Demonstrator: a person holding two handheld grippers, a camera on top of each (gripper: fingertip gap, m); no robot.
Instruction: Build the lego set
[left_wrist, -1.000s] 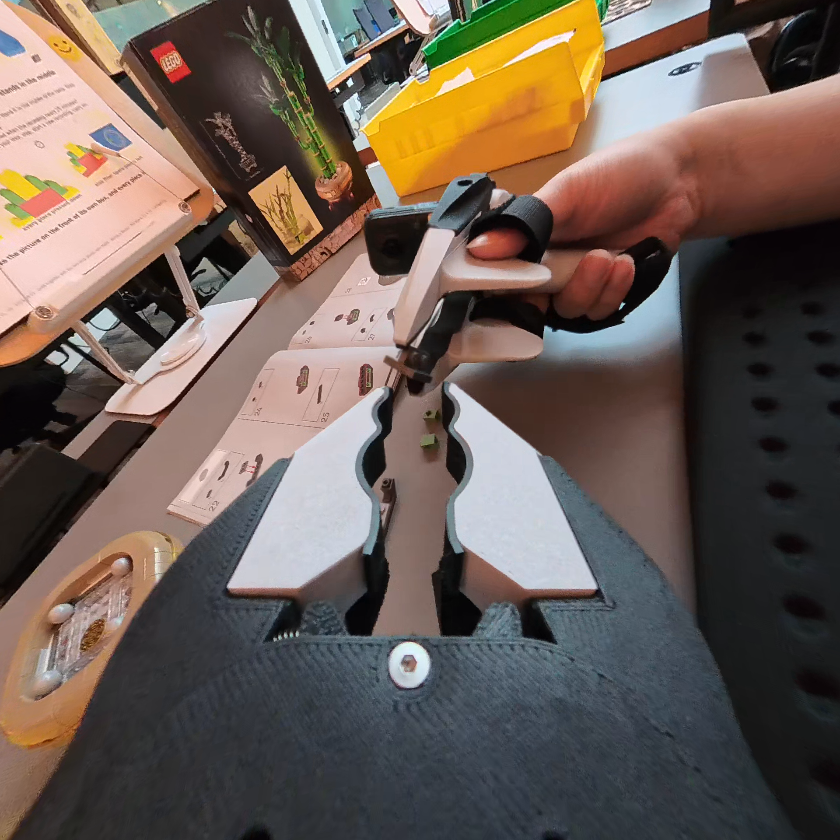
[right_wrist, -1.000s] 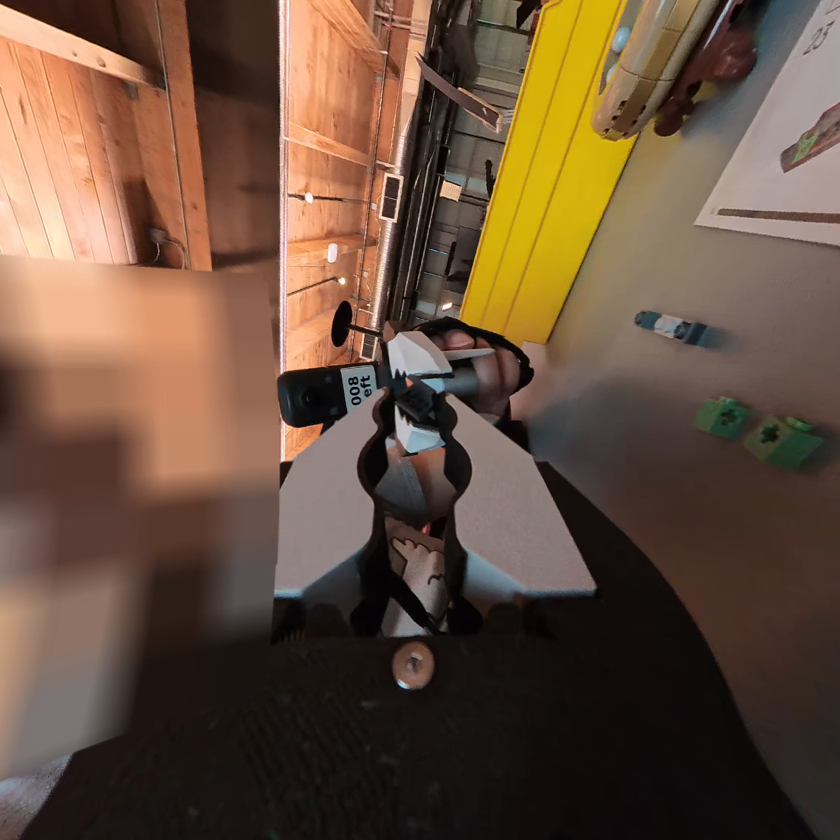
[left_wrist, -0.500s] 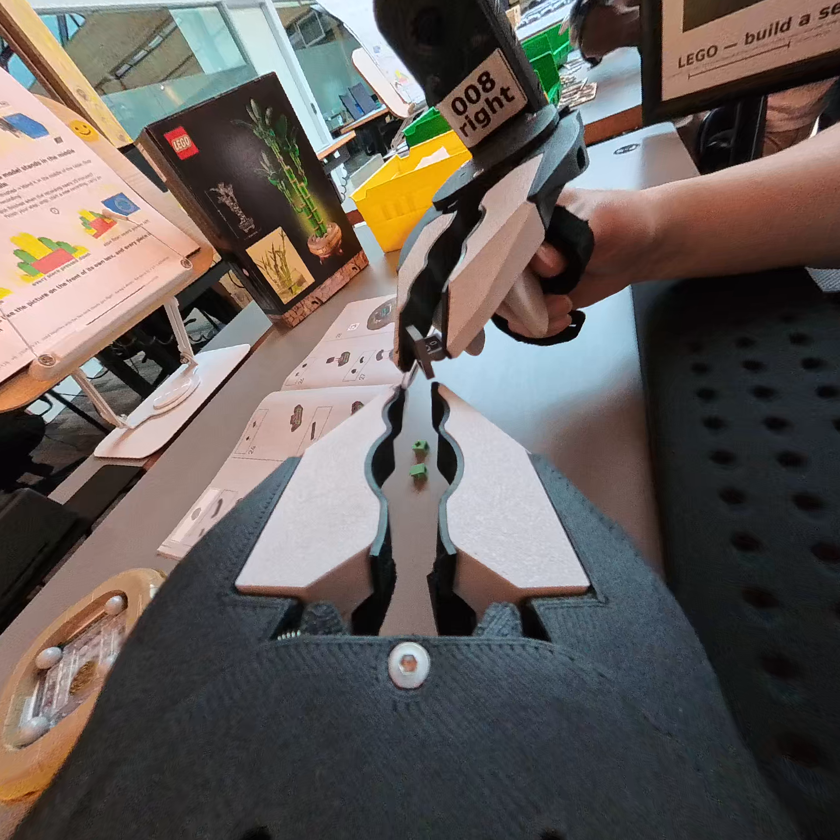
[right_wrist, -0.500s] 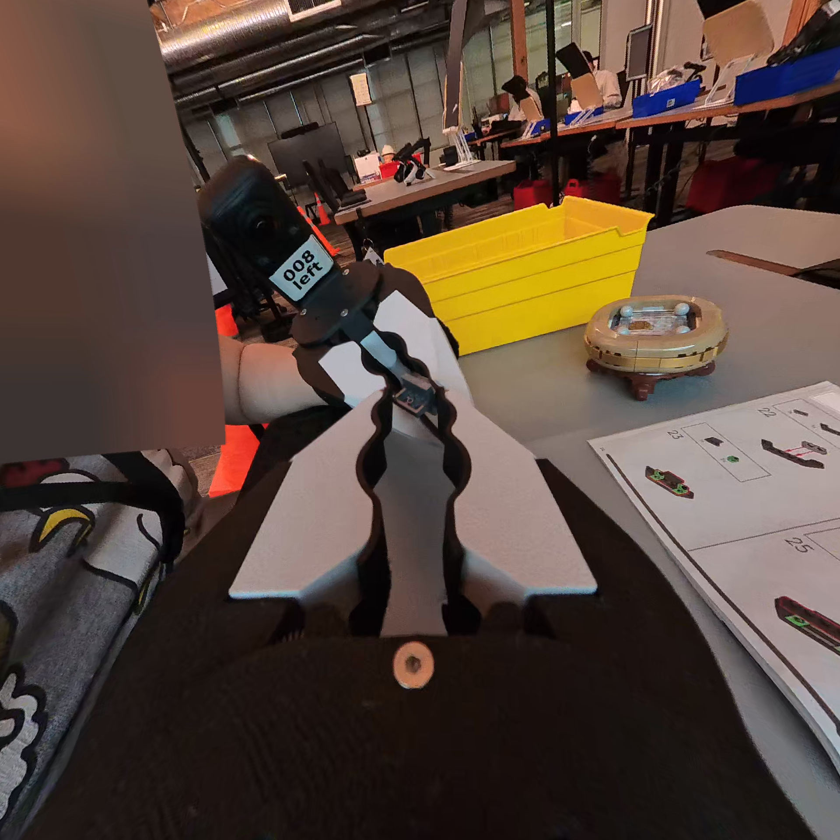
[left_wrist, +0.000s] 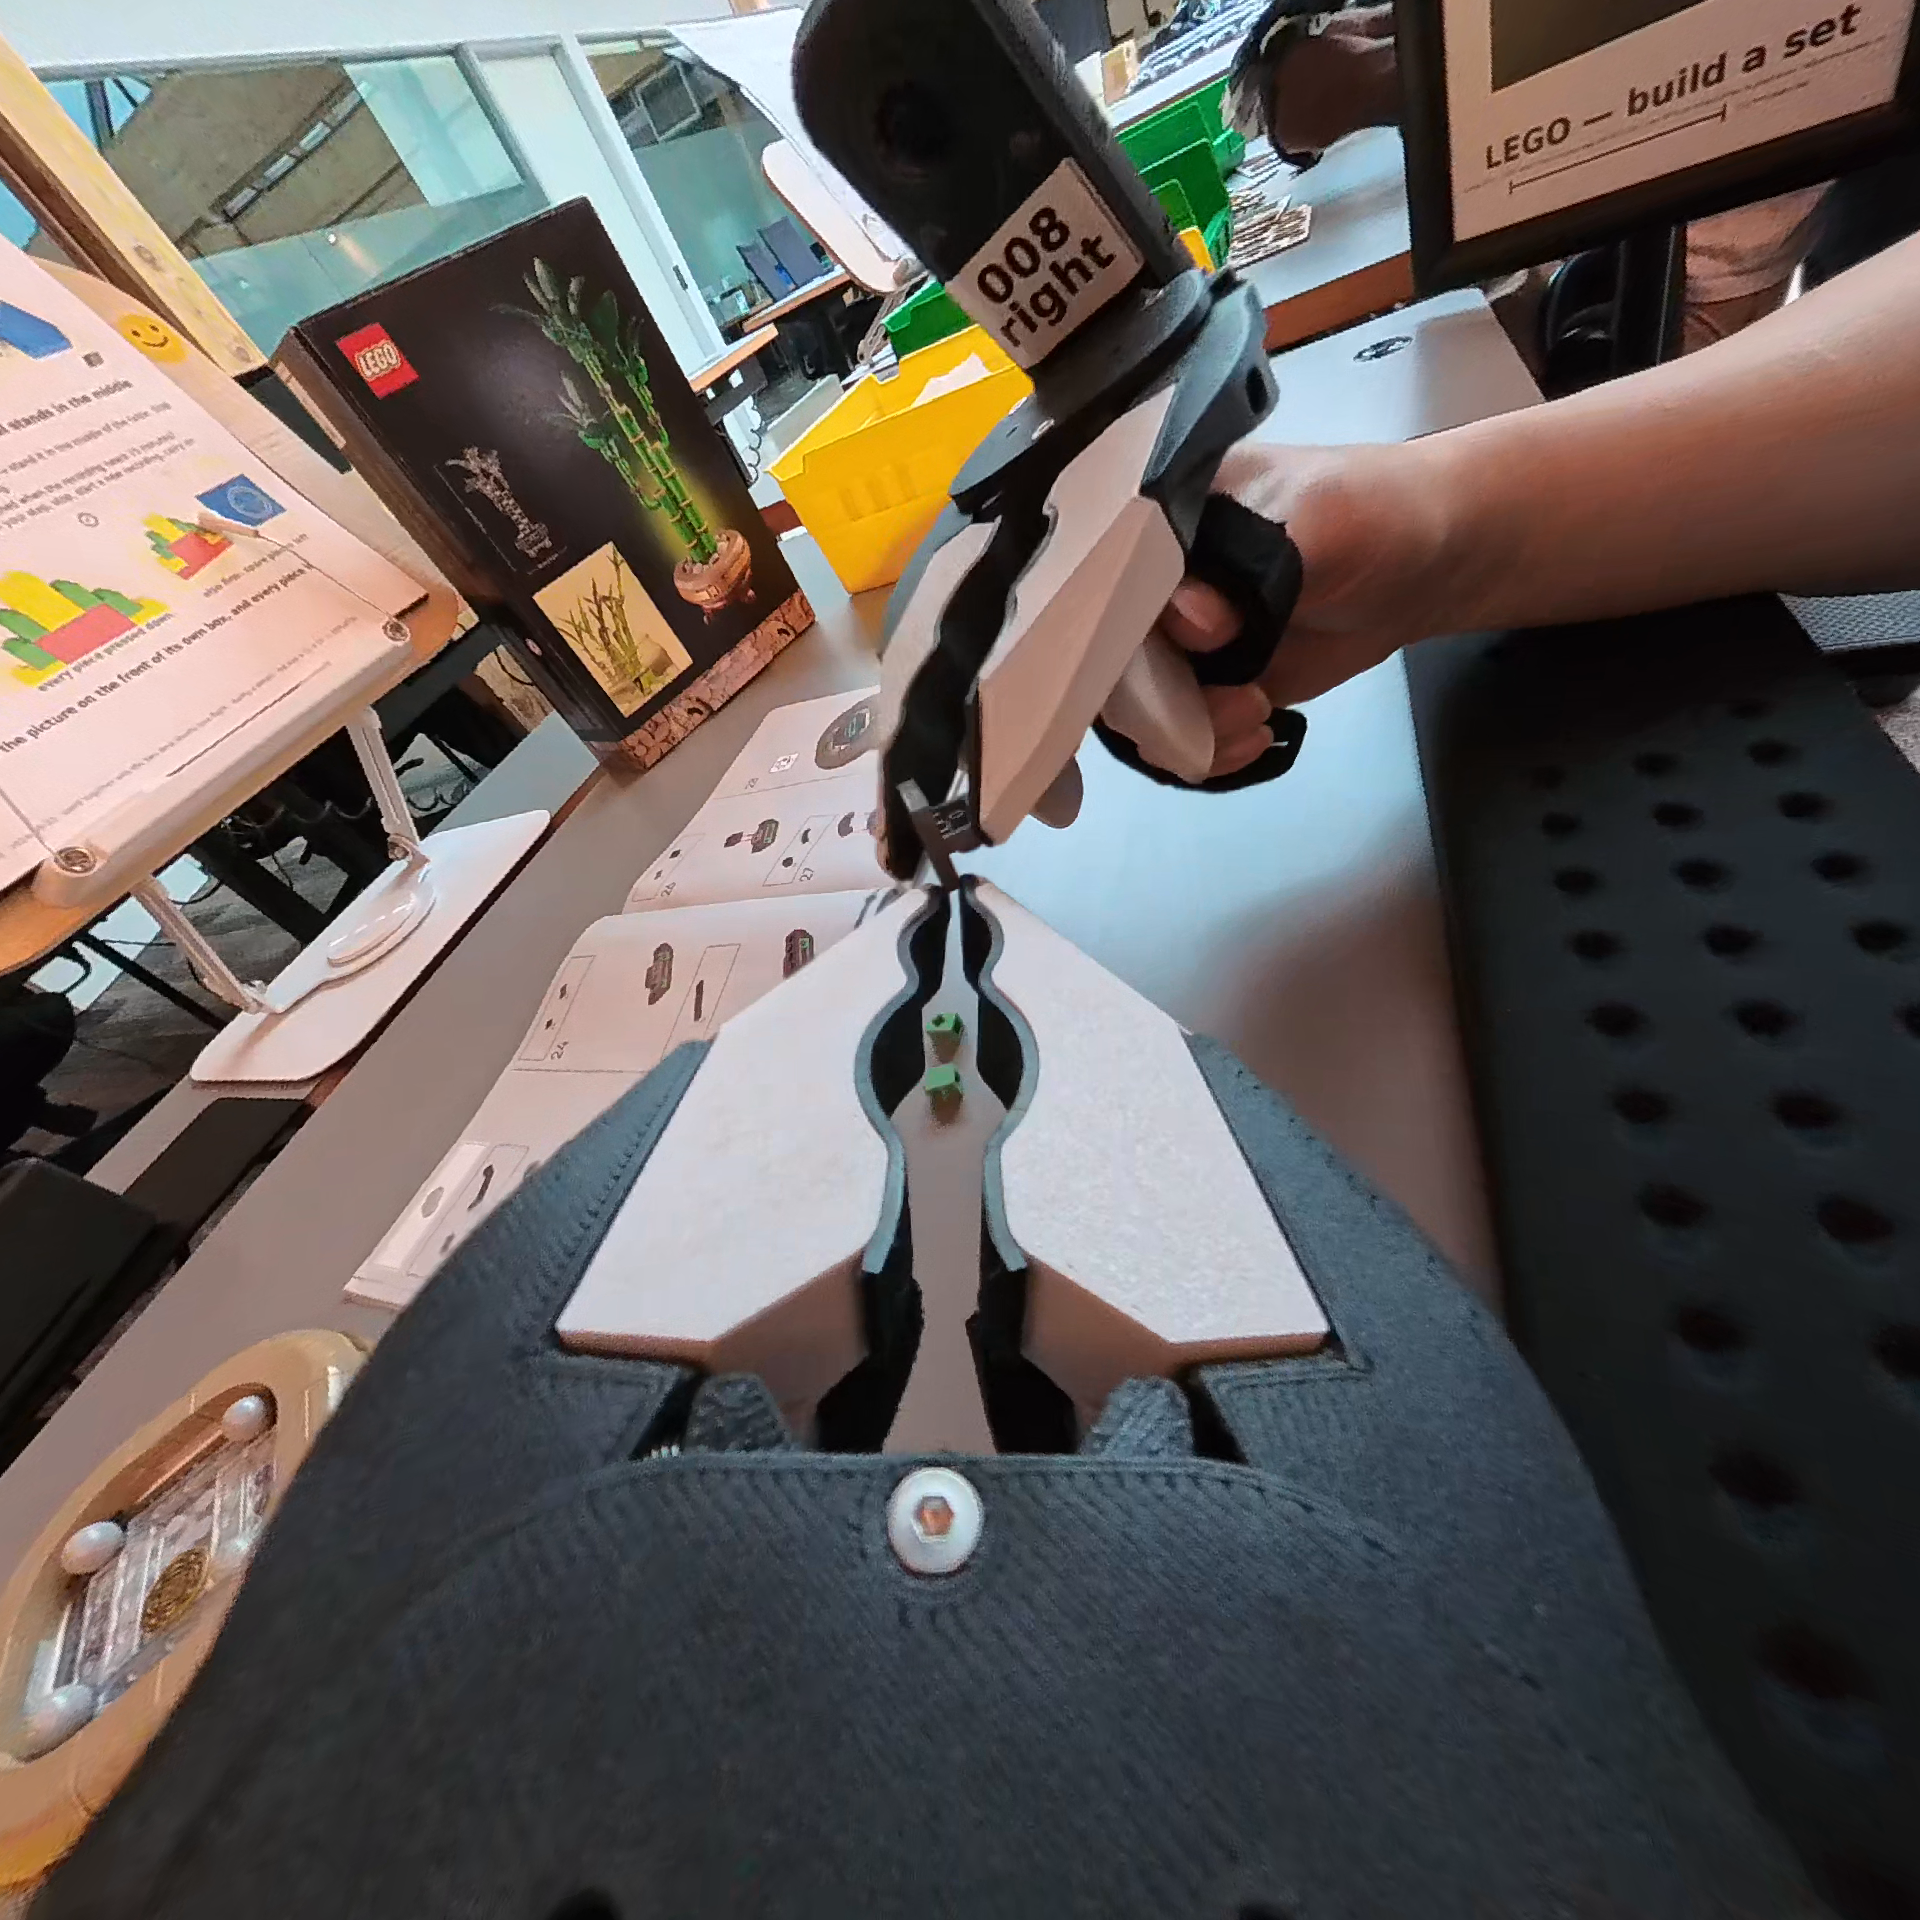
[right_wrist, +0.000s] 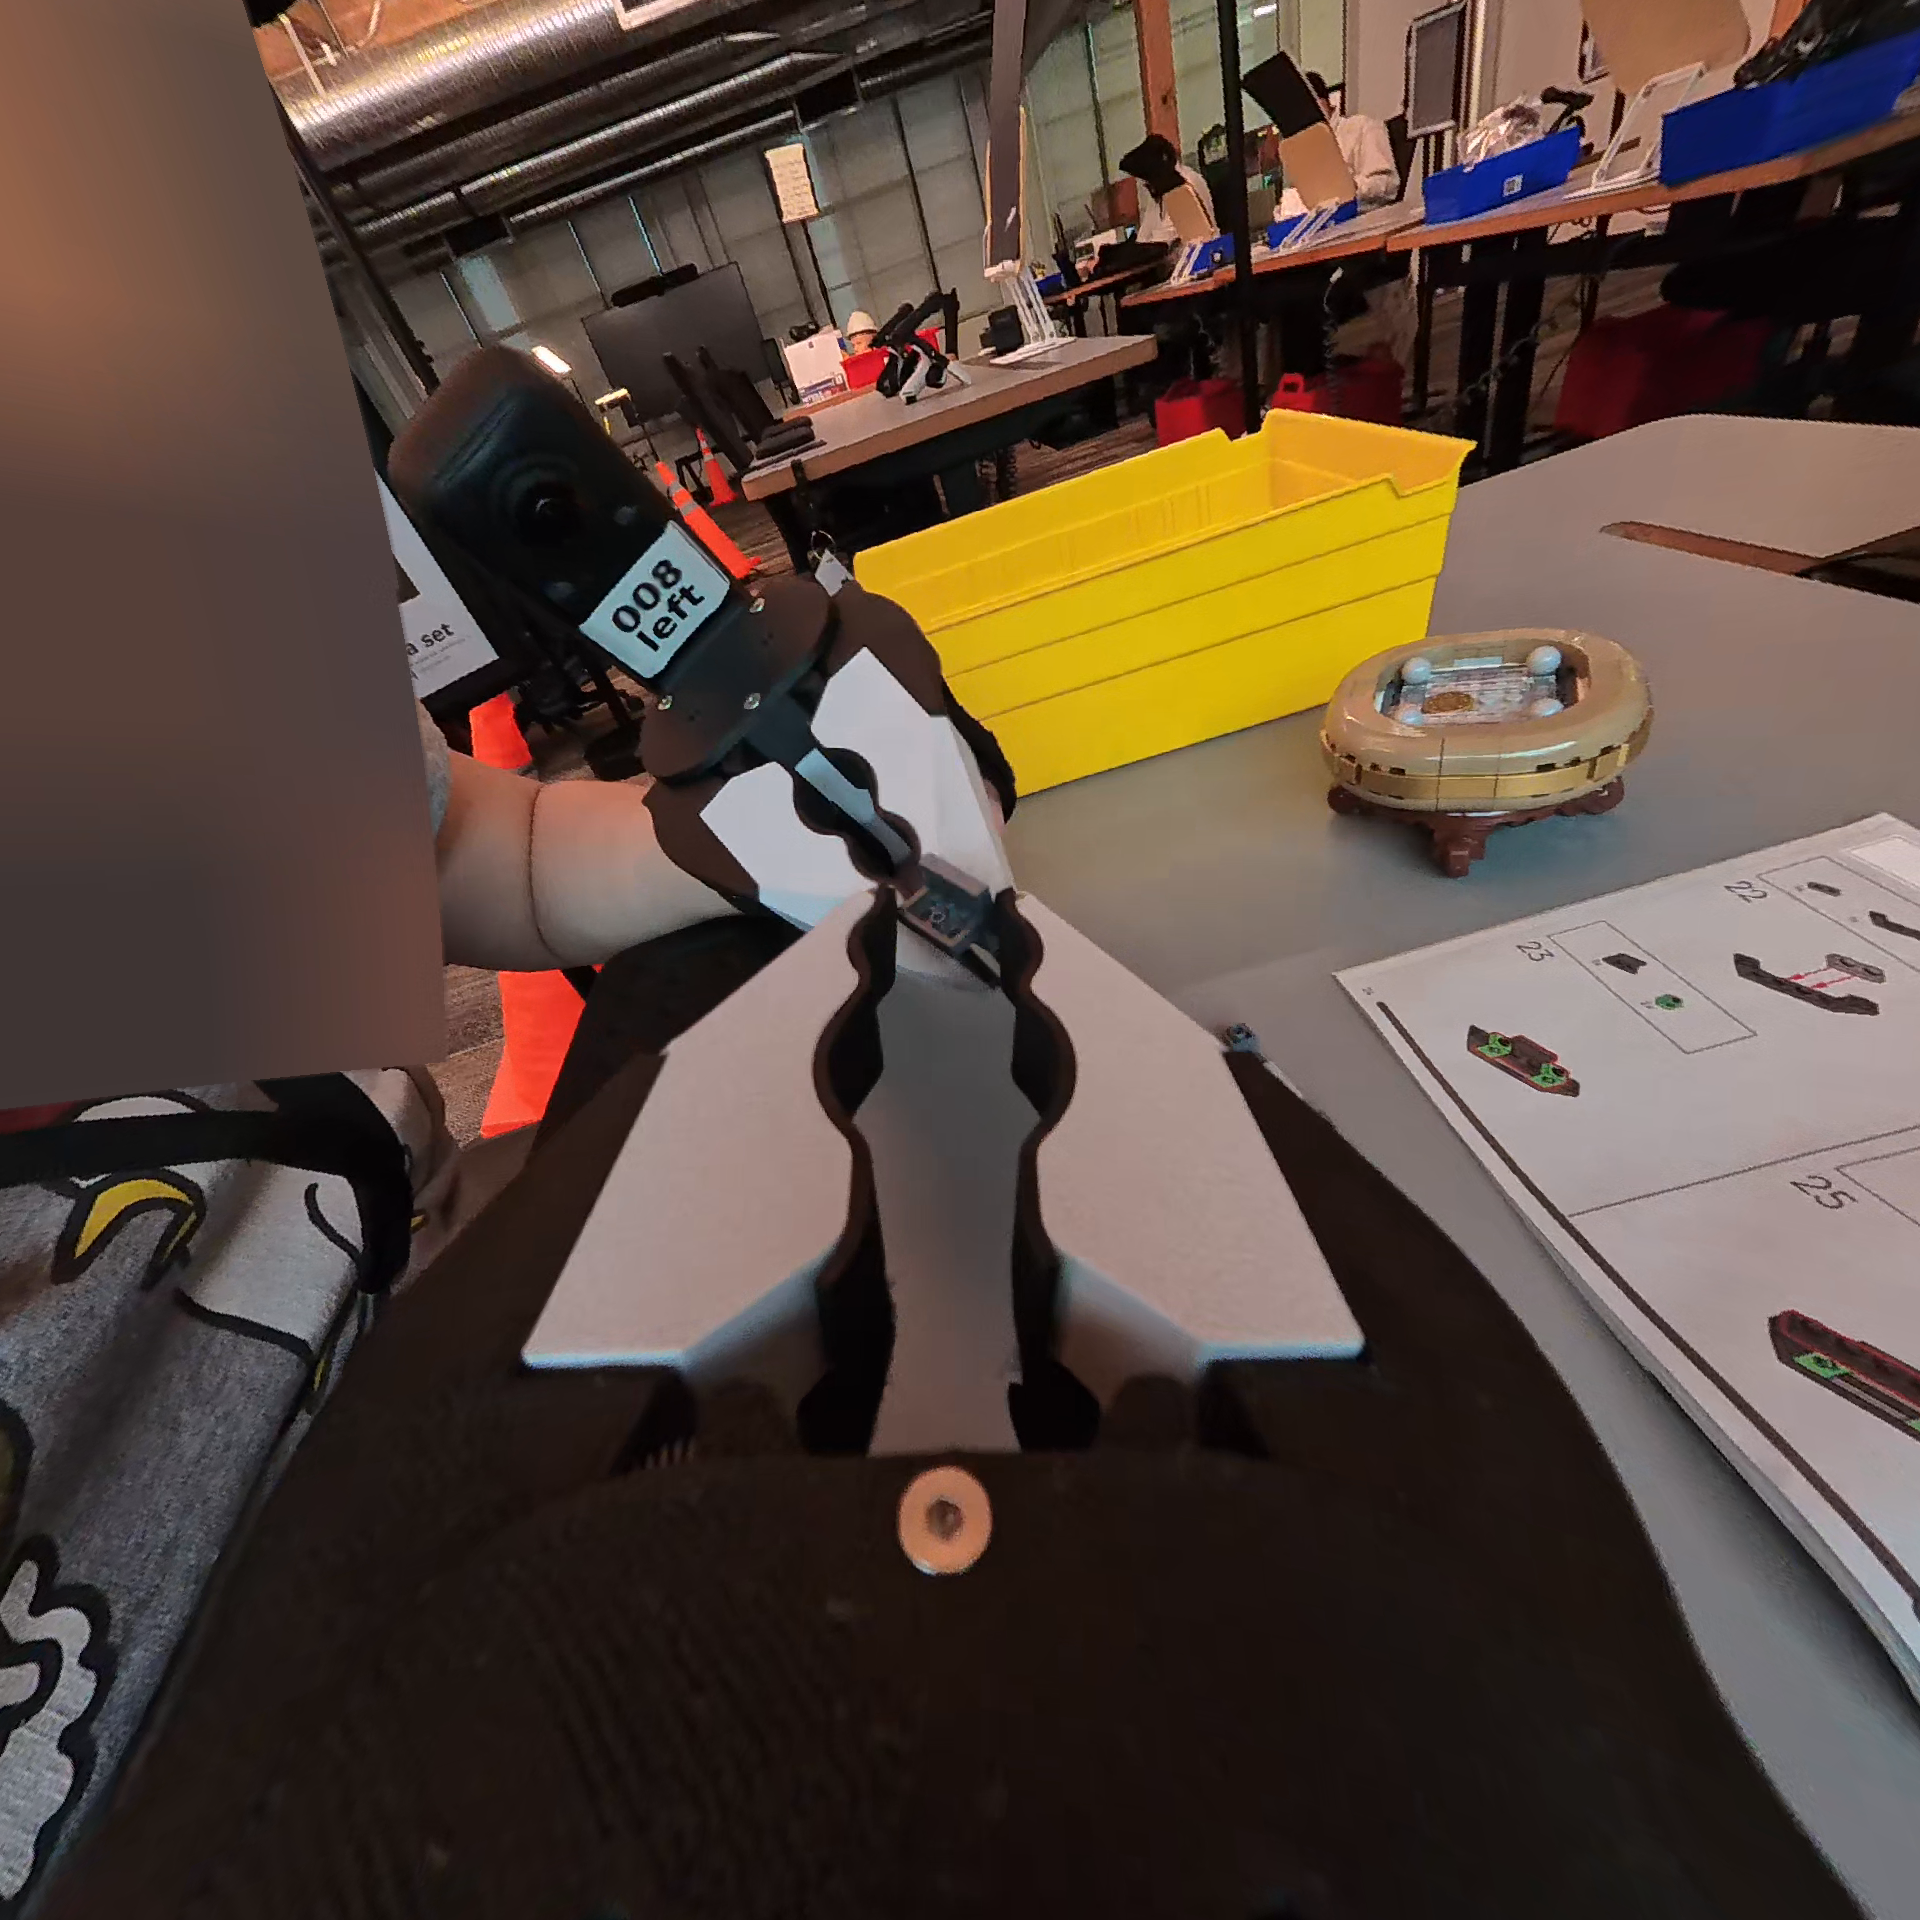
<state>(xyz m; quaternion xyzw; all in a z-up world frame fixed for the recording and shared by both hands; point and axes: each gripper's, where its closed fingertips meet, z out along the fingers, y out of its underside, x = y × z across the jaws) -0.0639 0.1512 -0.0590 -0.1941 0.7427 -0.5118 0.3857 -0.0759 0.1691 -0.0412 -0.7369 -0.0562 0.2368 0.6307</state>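
Both tongs meet in mid-air over the grey surface (right_wrist: 1195, 894), sharing one small dark Lego piece (right_wrist: 948, 914) — the right tongs (right_wrist: 940, 920) grasp it at their tips, and the left tongs (left_wrist: 951, 896), nearly closed, pinch its lower edge. It is likely light, rigid and smooth, so a grip on its flat sides, near the ends, should keep it from twisting or popping out. Two green bricks (left_wrist: 941, 1055) lie loose on the surface beneath, beside the open instruction booklet (right_wrist: 1704, 1122). A tan oval base on a brown stand (right_wrist: 1486, 727) and a yellow bin (right_wrist: 1174, 613) sit farther off, and the set's box (left_wrist: 540, 478) stands upright. Around it lies a large workshop with other tables.
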